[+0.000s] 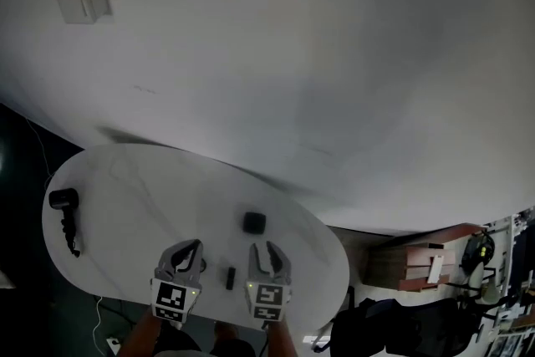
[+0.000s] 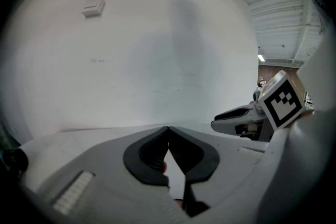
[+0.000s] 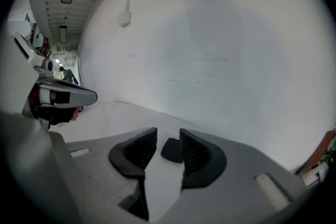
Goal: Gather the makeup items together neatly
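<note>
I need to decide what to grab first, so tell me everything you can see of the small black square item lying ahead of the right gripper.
The black square item is small, flat and dark all over, with rounded corners and a matt look. Whether it is a closed compact cannot be told. It lies flat on the white table, just ahead of the right gripper, and shows through the gap between its open fingers. Nothing touches it.

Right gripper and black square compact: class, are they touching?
Apart. The head view shows a strip of white table between the open right gripper and the black square compact ahead of it.
</note>
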The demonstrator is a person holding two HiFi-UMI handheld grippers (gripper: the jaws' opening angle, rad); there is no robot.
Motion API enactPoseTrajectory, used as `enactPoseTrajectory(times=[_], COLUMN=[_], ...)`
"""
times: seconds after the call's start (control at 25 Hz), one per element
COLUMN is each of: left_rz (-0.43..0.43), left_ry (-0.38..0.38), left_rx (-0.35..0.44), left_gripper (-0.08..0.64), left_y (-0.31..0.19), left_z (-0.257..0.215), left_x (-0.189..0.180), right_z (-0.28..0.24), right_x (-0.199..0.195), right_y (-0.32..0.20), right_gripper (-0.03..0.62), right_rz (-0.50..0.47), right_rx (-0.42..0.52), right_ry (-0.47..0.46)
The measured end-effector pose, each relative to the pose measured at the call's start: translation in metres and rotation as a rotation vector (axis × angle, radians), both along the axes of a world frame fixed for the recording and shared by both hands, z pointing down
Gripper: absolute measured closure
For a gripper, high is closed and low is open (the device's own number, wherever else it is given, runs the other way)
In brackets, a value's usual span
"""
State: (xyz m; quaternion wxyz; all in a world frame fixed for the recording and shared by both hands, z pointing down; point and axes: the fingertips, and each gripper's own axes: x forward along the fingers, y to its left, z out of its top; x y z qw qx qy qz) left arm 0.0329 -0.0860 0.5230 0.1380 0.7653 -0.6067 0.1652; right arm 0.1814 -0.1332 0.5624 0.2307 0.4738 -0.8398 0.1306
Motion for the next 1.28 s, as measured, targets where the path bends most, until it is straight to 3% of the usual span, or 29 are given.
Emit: enactPoseTrajectory(times=[0.16,0.36,0.72,1.28], left_rz=[-0.015,-0.032,-0.065,-0.085], left_ry=[-0.002,-0.001,0.0,0.006], left_rx=[-0.028,-0.053,-0.103,-0.135], left_gripper=[0.549,0.549,0.549,0.549], left_y=[-0.007,-0.013,-0.013,-0.016], left_z=[0.017,0.033,0.058,0.075], left_x=[-0.003,-0.008,-0.019,-0.03], right_z=[0.027,0.059,0.1,0.126], right_x=[-0.007,-0.015,-0.023,-0.026], right_y=[-0.015,-0.029,-0.05,-0.06], right_gripper=[0.365,0.308,0.278,0.256], right_rz=[-0.009,-0.008,0.012,0.025], right_rx=[-0.065,-0.142,-0.218,-0.255], right_ry=[0.028,0.035,0.059,0.095])
